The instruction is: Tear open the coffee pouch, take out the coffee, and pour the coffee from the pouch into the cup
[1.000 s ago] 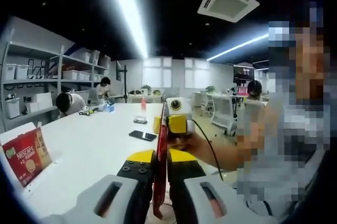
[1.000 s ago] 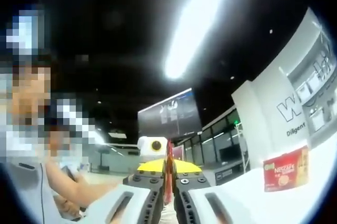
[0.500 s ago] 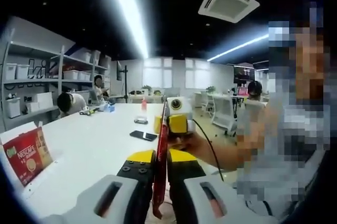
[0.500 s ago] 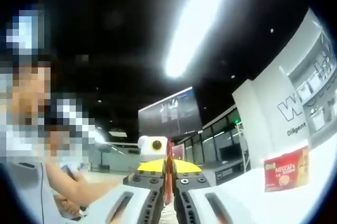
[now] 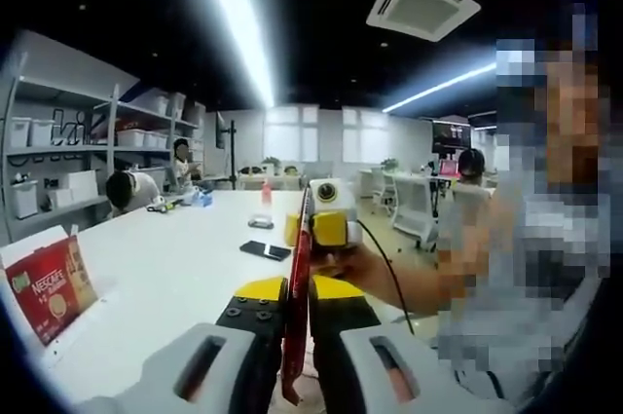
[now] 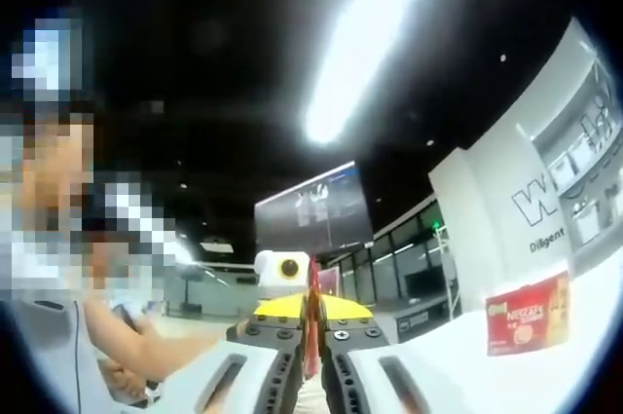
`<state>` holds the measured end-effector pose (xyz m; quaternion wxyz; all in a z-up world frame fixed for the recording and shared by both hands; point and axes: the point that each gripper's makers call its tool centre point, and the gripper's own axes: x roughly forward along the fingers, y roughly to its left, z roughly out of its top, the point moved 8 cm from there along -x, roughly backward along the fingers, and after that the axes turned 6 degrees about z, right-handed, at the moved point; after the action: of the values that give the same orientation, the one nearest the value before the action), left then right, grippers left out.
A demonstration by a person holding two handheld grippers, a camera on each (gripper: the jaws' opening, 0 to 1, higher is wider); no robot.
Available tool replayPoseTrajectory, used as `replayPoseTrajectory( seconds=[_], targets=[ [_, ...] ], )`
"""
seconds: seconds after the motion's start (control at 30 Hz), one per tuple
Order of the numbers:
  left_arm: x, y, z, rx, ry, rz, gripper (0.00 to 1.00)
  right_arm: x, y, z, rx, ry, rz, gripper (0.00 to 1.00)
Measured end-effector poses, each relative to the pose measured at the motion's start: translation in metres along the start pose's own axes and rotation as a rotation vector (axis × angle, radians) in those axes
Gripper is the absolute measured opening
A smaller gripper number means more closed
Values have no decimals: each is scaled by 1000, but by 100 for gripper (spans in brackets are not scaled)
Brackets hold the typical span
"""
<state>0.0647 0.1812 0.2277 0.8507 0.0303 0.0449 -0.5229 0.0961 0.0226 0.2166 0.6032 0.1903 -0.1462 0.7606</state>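
A thin red coffee pouch (image 5: 299,287) stands edge-on between the jaws of my left gripper (image 5: 298,309), which is shut on it. Beyond it, the right gripper (image 5: 319,229) with its yellow jaws also pinches the pouch's far end, held by a person's hand. In the right gripper view the same red pouch (image 6: 312,321) runs edge-on between the jaws of my right gripper (image 6: 311,328), shut on it, with the left gripper (image 6: 292,307) facing it from behind. Both grippers are held up in the air above the white table (image 5: 165,268).
A red Nescafe box (image 5: 49,287) stands at the table's left edge, and the Nescafe box (image 6: 528,314) is at the right in the right gripper view. A black phone (image 5: 264,250) lies mid-table. Shelves with bins (image 5: 58,156) line the left wall. People sit at the table's far end.
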Motion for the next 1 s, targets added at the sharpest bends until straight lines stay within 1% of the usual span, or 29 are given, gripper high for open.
replayPoseTrajectory(
  seconds=[0.2, 0.53, 1.0],
  targets=[
    [0, -1, -2, 0, 4, 0, 12, -1, 1, -2, 2, 1, 0, 5],
    [-2, -3, 2, 9, 3, 5, 12, 0, 1, 0, 4, -15, 5, 5],
    [-2, -1, 0, 4, -7, 5, 12, 0, 0, 0, -1, -7, 2, 5]
  ],
)
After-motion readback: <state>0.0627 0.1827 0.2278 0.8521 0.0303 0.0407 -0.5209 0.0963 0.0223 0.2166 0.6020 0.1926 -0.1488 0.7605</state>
